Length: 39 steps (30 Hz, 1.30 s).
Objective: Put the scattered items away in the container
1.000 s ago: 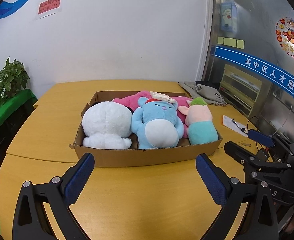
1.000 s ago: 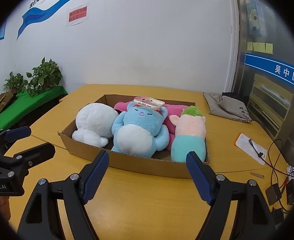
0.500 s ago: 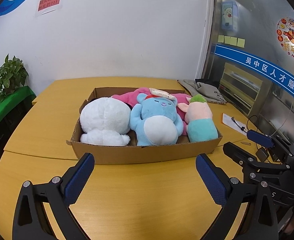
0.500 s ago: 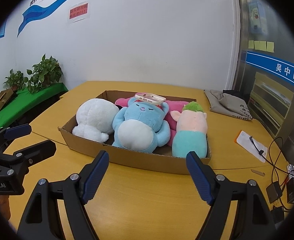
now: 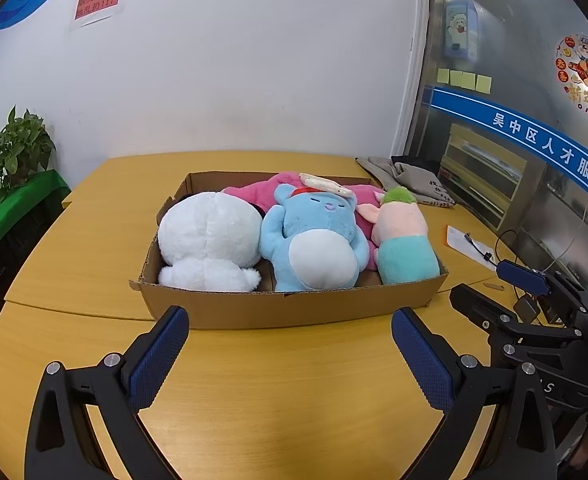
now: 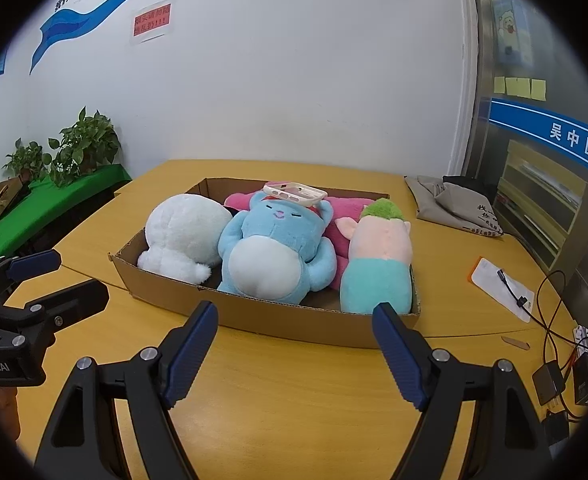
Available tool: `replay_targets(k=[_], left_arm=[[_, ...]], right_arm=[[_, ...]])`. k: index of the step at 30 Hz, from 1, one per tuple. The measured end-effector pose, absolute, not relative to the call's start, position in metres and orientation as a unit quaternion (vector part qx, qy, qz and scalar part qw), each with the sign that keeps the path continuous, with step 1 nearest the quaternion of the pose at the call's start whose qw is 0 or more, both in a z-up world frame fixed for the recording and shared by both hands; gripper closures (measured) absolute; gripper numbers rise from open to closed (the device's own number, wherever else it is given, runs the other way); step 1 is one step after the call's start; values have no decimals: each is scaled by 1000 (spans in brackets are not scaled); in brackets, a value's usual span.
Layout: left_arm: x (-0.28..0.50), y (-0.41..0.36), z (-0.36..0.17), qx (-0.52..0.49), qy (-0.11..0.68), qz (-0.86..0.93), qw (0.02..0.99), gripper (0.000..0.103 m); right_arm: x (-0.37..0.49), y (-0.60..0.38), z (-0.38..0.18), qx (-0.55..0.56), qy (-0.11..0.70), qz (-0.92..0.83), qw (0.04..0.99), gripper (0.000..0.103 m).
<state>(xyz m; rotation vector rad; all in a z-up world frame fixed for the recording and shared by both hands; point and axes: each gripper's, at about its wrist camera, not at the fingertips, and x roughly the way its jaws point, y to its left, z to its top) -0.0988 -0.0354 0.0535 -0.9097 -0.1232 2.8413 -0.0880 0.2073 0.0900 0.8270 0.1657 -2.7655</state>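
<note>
Plush load is all in the cardboard box, which sits on the worktop just ahead of both my grippers. Front row, from my left: white plush, blue plush, and green-topped pink-and-teal plush. A pink plush lies behind them, mostly hidden. A phone case rests on the blue plush's head, above the box rim.

Handling, my estimate:
- Plushes: light, soft, very compressible and not fragile. They'd squash before they slip, so grab across the body or a limb.
- Phone case: light and thin, likely a bit flexible and smooth. It's only perched there, so a nudge to the blue plush could tip it off. Pinch it across the short sides, on the rim.
- Box: thin corrugated card with low walls that flex. It's light enough to slide if I push a wall; lift with a gripper on each end wall.

Left gripper: spread wide, nothing between the pads, nothing touched, hovering over bare worktop short of the box's near wall.
Right gripper: same, wide apart and empty, just short of the near wall.

I can't see any loose toy on the worktop. The grey bag, paper and cables off to my right look like bystanders. Task reads as essentially done.
</note>
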Motion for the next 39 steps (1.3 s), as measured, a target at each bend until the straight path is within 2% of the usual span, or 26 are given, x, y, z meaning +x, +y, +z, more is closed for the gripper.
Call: replay_targets(k=[39], left_arm=[[-110, -25, 36, -322, -42, 943, 74, 0]], right_arm=[[-98, 218, 73, 297, 37, -946, 123, 24]])
